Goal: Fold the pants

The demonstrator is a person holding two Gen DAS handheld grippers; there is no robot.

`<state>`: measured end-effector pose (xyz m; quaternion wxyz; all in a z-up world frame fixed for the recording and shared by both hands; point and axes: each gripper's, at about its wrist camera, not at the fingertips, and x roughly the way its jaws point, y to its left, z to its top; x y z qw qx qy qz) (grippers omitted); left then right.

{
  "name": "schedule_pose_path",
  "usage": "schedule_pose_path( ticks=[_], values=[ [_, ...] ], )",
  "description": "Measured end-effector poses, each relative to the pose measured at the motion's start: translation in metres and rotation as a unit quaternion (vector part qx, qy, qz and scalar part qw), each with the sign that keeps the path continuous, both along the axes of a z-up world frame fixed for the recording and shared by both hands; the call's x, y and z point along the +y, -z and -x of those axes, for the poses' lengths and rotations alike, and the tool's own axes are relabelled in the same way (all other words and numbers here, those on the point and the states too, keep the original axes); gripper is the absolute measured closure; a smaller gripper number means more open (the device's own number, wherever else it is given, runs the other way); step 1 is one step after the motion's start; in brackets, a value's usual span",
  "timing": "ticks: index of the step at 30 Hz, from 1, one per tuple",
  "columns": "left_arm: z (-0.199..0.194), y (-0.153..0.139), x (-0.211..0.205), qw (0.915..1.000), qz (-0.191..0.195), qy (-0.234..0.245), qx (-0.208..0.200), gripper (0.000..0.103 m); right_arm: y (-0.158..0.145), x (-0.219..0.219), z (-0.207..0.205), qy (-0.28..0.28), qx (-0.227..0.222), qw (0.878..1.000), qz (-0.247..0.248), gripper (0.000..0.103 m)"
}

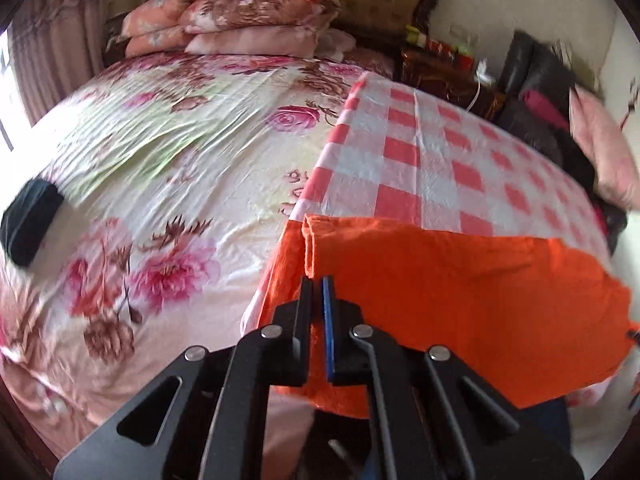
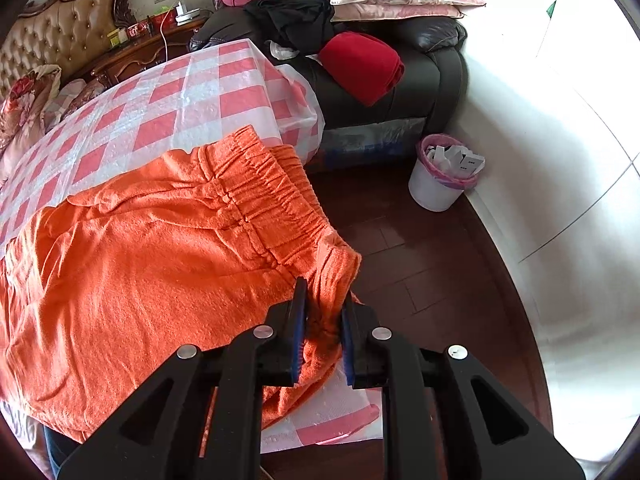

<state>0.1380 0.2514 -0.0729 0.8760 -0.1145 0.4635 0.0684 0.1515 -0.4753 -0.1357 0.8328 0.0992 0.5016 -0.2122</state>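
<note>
Room: bedroom, checked table beside bed.
Pants: orange, spread on table, doubled lengthwise.
Left gripper: jaws together, pinching the hem end.
Right gripper: clamped on waistband corner.
Progress: early; crosswise folds remain, I judge.

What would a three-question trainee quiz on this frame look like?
1. True or false: the orange pants lie on a pink-and-white checked cloth.
2. Which part of the pants do the jaws of the right gripper pinch? A) a leg hem B) the end of the elastic waistband C) the middle of a leg
3. Fill in: the folded red cloth lies on the dark ____.

Key: 1 true; 2 B; 3 sofa.
</note>
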Motion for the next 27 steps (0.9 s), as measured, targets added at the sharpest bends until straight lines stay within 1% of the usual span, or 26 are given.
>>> schedule_pose_path(
  ticks=[1, 3, 4, 5, 6, 7, 8, 9, 10, 13, 15, 17, 18, 20, 22, 23, 24, 25, 27],
  values=[
    [0.008, 0.007, 0.001, 0.9999, -0.001, -0.007, 0.009, 0.098, 0.000, 0.001, 0.000, 0.000, 0.000, 1.000, 0.002, 0.087],
    [0.009, 0.040, 0.006, 0.9988, 0.002, -0.010, 0.049, 0.098, 0.000, 0.002, -0.003, -0.001, 0.004, 1.000, 0.007, 0.087],
    [0.008, 0.054, 0.009, 0.9981, 0.009, -0.012, 0.059, 0.097, 0.000, 0.003, -0.004, -0.003, 0.006, 1.000, 0.008, 0.087],
    [0.006, 0.069, 0.014, 0.9972, 0.013, -0.016, 0.071, 0.091, -0.001, 0.003, -0.005, -0.006, 0.009, 1.000, 0.009, 0.087],
    [0.006, 0.073, 0.016, 0.9977, 0.011, -0.019, 0.064, 0.088, -0.002, 0.003, -0.005, -0.007, 0.010, 1.000, 0.009, 0.087],
    [0.006, 0.072, 0.018, 0.9982, 0.012, -0.024, 0.054, 0.087, -0.004, 0.003, -0.005, -0.010, 0.010, 1.000, 0.009, 0.087],
    [0.007, 0.065, 0.021, 0.9987, 0.021, -0.026, 0.038, 0.082, -0.004, 0.003, -0.004, -0.011, 0.010, 1.000, 0.009, 0.087],
    [0.005, 0.060, 0.022, 0.9989, 0.026, -0.023, 0.030, 0.078, -0.003, 0.003, -0.003, -0.011, 0.010, 1.000, 0.007, 0.087],
    [0.001, 0.055, 0.023, 0.9993, 0.023, -0.018, 0.022, 0.074, -0.002, 0.003, -0.004, -0.009, 0.011, 1.000, 0.007, 0.087],
    [-0.017, 0.047, 0.019, 0.9997, 0.018, 0.012, 0.016, 0.072, -0.001, 0.004, -0.005, -0.007, 0.012, 1.000, 0.011, 0.087],
    [-0.031, 0.050, 0.017, 0.9994, 0.002, 0.028, 0.018, 0.072, -0.001, 0.005, -0.006, -0.007, 0.015, 1.000, 0.015, 0.087],
    [-0.046, 0.060, 0.018, 0.9986, 0.002, 0.041, 0.033, 0.072, -0.001, 0.005, -0.007, -0.009, 0.018, 1.000, 0.016, 0.087],
    [-0.054, 0.064, 0.016, 0.9981, -0.006, 0.043, 0.043, 0.072, -0.001, 0.005, -0.008, -0.010, 0.019, 1.000, 0.016, 0.087],
    [-0.061, 0.071, 0.012, 0.9970, -0.016, 0.058, 0.048, 0.074, -0.002, 0.005, -0.008, -0.014, 0.019, 1.000, 0.016, 0.085],
    [-0.066, 0.074, 0.004, 0.9948, -0.050, 0.072, 0.052, 0.074, -0.001, 0.006, -0.008, -0.017, 0.020, 0.999, 0.020, 0.085],
    [-0.067, 0.075, 0.003, 0.9944, -0.055, 0.072, 0.053, 0.077, -0.001, 0.007, -0.008, -0.019, 0.021, 0.999, 0.023, 0.085],
    [-0.068, 0.075, 0.004, 0.9945, -0.059, 0.069, 0.052, 0.084, -0.001, 0.008, -0.009, -0.019, 0.022, 0.999, 0.026, 0.085],
    [-0.070, 0.074, 0.004, 0.9944, -0.059, 0.070, 0.053, 0.095, -0.001, 0.009, -0.009, -0.019, 0.023, 0.999, 0.029, 0.085],
    [-0.069, 0.068, 0.005, 0.9943, -0.061, 0.073, 0.047, 0.097, -0.003, 0.012, -0.010, -0.021, 0.025, 0.999, 0.034, 0.085]
  ],
)
